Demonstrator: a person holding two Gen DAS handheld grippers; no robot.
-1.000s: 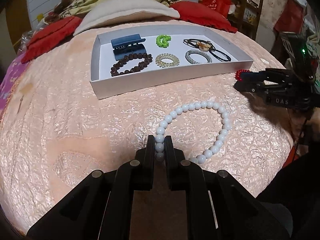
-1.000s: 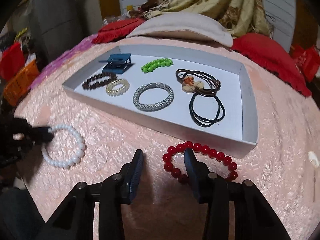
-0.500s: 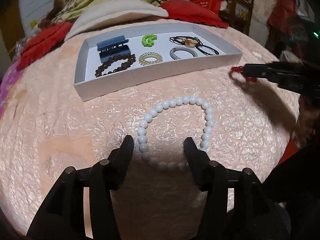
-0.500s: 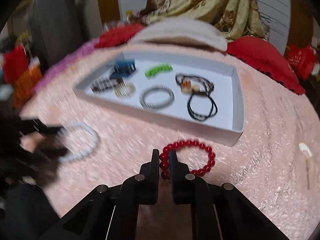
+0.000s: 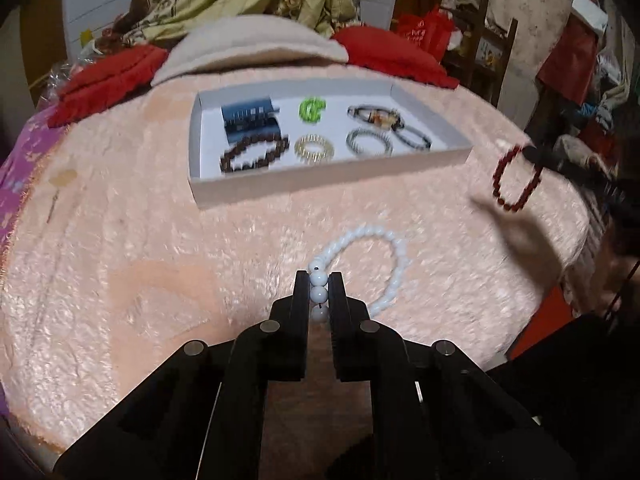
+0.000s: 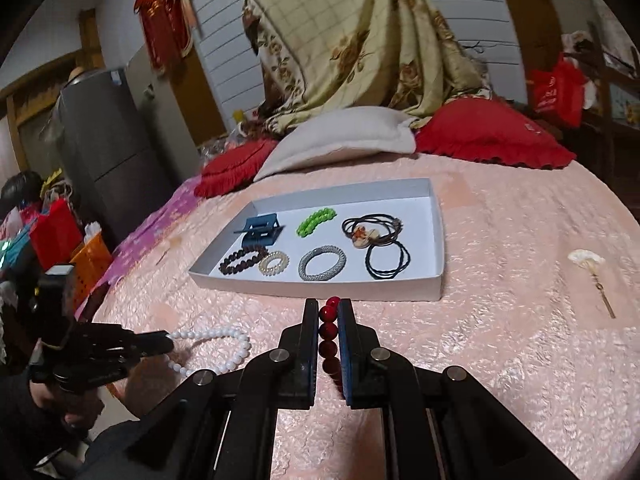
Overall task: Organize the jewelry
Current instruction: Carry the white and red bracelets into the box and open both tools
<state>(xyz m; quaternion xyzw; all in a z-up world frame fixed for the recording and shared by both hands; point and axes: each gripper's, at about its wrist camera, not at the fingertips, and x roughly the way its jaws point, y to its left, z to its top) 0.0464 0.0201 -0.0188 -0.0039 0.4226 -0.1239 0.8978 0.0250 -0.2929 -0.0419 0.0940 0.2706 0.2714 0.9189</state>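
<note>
My left gripper (image 5: 319, 280) is shut on a white bead bracelet (image 5: 394, 248), whose loop lies on the pink bedspread in front of the fingers; it also shows in the right wrist view (image 6: 224, 338). My right gripper (image 6: 329, 306) is shut on a red bead bracelet (image 6: 328, 330) and holds it raised above the bed; in the left wrist view the red bracelet (image 5: 516, 180) hangs in the air at the right. A white tray (image 5: 328, 182) (image 6: 320, 290) beyond both holds several pieces of jewelry.
In the tray lie a blue hair clip (image 6: 260, 230), a green bead bracelet (image 6: 316, 220), a brown bead bracelet (image 6: 242, 260), a silver bracelet (image 6: 322, 268) and black cords (image 6: 388, 260). Pillows (image 6: 340, 140) lie behind. A small shell pin (image 6: 588, 260) lies at right.
My left gripper opened, then shut again on the white bracelet. My right gripper shut on the red bracelet and lifted it off the bedspread.
</note>
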